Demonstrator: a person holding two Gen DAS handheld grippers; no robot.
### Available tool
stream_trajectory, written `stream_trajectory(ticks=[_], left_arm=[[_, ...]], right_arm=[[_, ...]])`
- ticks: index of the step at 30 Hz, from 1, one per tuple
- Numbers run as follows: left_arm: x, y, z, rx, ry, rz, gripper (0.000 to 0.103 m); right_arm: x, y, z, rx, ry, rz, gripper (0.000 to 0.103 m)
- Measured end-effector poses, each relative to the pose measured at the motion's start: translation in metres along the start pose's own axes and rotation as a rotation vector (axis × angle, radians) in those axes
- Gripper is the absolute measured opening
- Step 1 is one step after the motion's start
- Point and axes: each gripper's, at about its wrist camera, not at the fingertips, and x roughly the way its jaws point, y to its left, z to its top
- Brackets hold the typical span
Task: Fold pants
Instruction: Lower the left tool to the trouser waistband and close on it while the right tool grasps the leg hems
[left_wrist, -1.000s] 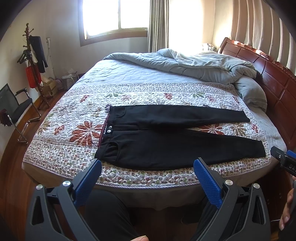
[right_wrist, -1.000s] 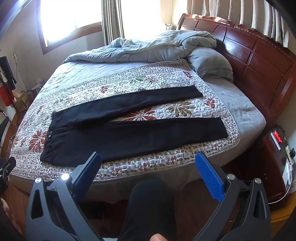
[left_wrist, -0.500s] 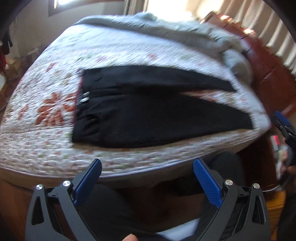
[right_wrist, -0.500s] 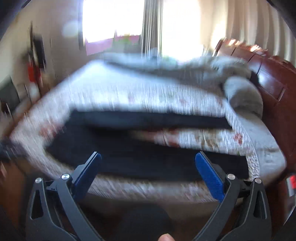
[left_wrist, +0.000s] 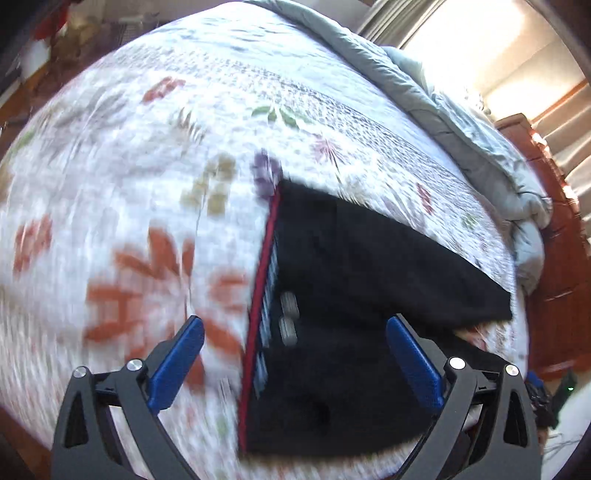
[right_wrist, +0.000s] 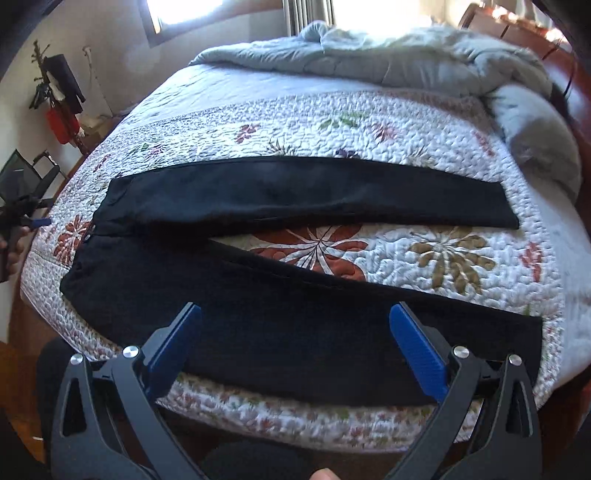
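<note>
The black pants (right_wrist: 280, 280) lie flat and fully unfolded on the floral quilt (right_wrist: 406, 122) of the bed, so no fold has been made yet and the whole task is left to do. Taking the waistband (left_wrist: 258, 314) as the landmark: both legs run away from it toward the wooden headboard (left_wrist: 554, 258), spread apart in a narrow V with a strip of quilt showing between them. The far leg (right_wrist: 314, 188) lies on the side toward the crumpled grey duvet (right_wrist: 388, 55); the near leg (right_wrist: 332, 325) lies along the bed's front edge.

The left gripper (left_wrist: 293, 354) hovers just above the waistband, its blue fingers (left_wrist: 177, 365) spread wide, one over the quilt beside the red-lined band and the other over the black cloth, holding nothing. That view is badly motion-blurred, so the two pale spots near the band are probably buttons, though I cannot be sure. The right gripper (right_wrist: 295, 339) sits over the near leg, well along from the waistband, its fingers also spread wide and pinching nothing.

By my judgement, this is the approach to the first grasp: the left at the waist, the right along the leg. What is left is bringing one leg over onto the other, then folding the length down toward the waistband.
</note>
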Motion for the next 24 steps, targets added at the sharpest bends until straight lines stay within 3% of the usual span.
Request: stream_trajectory(ticks=[6,9,14,19,21,23,24], left_arm=[[0.076,0.016,0.079,0.048,0.049,-0.053,0.099],[0.111,0.018,0.096,0.052,0.095,-0.158,0.099],[0.155,0.005,0.11,0.151,0.164,-0.158,0.099],[0.165,-0.016,0.111,0.272,0.21,-0.185,0.096],[0.17,-0.022,0.108,0.315,0.232,-0.152,0.095],[0.171,-0.023,0.107,0.342,0.239,-0.127,0.085],[0.171,-0.023,0.109,0.336,0.245,-0.12,0.063]], right_arm=[[0.048,-0.057,0.047,0.115,0.102,0.172,0.1],[0.067,-0.086,0.064,0.163,0.141,0.177,0.1],[0.08,-0.129,0.082,0.242,0.142,0.214,0.1],[0.084,-0.167,0.099,0.273,0.13,0.257,0.1],[0.083,-0.183,0.108,0.276,0.131,0.279,0.1],[0.082,-0.203,0.119,0.276,0.124,0.263,0.1],[0.081,-0.213,0.124,0.279,0.124,0.265,0.1]])
